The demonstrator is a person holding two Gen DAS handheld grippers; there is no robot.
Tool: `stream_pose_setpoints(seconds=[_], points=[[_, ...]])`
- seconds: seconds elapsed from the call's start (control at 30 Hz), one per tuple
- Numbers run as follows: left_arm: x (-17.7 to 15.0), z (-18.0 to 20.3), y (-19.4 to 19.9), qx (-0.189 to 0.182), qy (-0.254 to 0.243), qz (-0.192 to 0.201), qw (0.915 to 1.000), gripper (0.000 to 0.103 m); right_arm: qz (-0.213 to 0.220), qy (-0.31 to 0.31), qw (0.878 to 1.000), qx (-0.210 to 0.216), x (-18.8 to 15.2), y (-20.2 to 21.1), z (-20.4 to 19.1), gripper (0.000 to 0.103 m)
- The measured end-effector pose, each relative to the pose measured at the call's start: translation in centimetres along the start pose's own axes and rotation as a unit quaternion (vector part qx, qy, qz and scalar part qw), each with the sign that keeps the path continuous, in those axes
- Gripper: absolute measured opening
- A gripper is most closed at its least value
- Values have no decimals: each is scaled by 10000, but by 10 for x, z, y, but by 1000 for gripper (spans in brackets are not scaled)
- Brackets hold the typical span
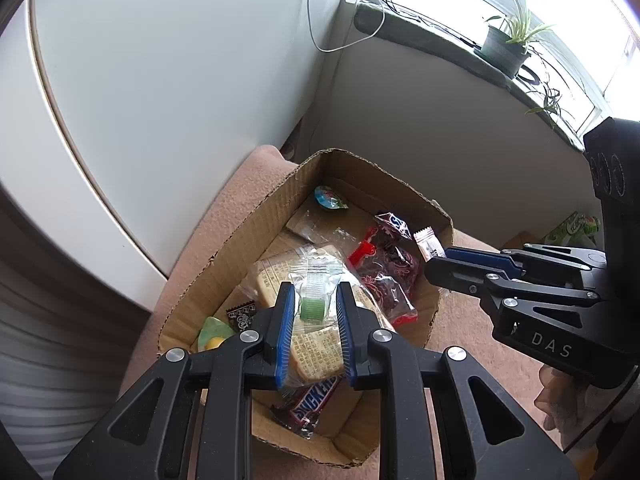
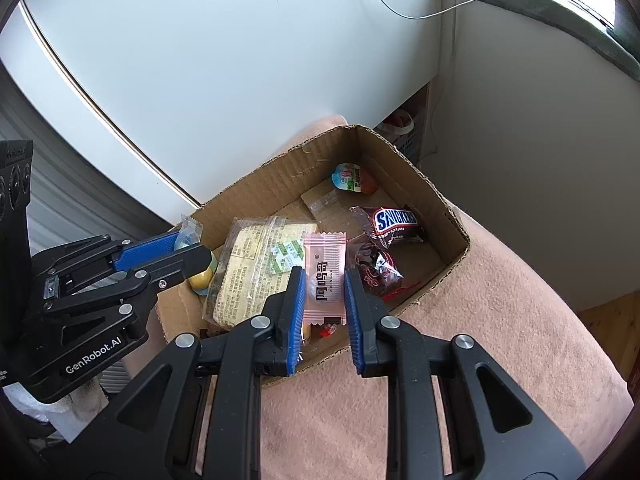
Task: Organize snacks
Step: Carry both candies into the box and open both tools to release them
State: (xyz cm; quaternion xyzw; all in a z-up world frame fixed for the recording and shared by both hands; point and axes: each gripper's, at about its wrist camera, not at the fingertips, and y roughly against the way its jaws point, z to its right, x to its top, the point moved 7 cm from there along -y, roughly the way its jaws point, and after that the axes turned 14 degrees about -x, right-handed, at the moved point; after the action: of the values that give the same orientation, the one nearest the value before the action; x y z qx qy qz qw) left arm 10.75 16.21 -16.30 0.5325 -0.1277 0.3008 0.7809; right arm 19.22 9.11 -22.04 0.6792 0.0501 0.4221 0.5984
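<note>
A cardboard box (image 1: 240,240) sits on a pink cushion and also shows in the right wrist view (image 2: 280,172). My left gripper (image 1: 314,304) is shut on a clear packet with a green sweet (image 1: 314,300), held above the box; from the right it shows at the box's left rim (image 2: 188,252). My right gripper (image 2: 324,284) is shut on a pink sachet (image 2: 325,276) over the box's near edge; its white end shows in the left wrist view (image 1: 428,244). Inside lie a large cracker pack (image 2: 256,264), a Snickers bar (image 2: 394,222) and dark red wrapped sweets (image 1: 388,276).
A jelly cup (image 2: 352,178) lies in the box's far corner. A second Snickers (image 1: 312,404) lies at the near end. A white wall panel (image 1: 180,80) stands behind the box. A windowsill holds a potted plant (image 1: 504,46) and cables. Pink cushion (image 2: 500,320) extends to the right.
</note>
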Motion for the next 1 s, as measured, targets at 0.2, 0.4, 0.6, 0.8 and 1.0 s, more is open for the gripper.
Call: stream_pose_setpoints(seconds=[0.2, 0.4, 0.6, 0.8, 1.0], points=[[2, -1, -3, -13, -53, -75, 10000, 21, 5, 128, 9999, -103, 1, 0, -1, 36], [2, -3, -2, 81, -58, -80, 9999, 24, 82, -7, 9998, -199, 2, 5, 7, 57], [0, -3, 6, 143, 6, -16, 9999, 36, 208, -94, 9994, -273, -5, 19, 15, 69], [-4, 2, 18, 159, 45, 64, 9998, 36, 319, -240, 9988, -283, -16, 37, 23, 69], [-9, 12, 33, 193, 52, 158, 9997, 45, 422, -304, 9983, -281, -29, 56, 26, 71]])
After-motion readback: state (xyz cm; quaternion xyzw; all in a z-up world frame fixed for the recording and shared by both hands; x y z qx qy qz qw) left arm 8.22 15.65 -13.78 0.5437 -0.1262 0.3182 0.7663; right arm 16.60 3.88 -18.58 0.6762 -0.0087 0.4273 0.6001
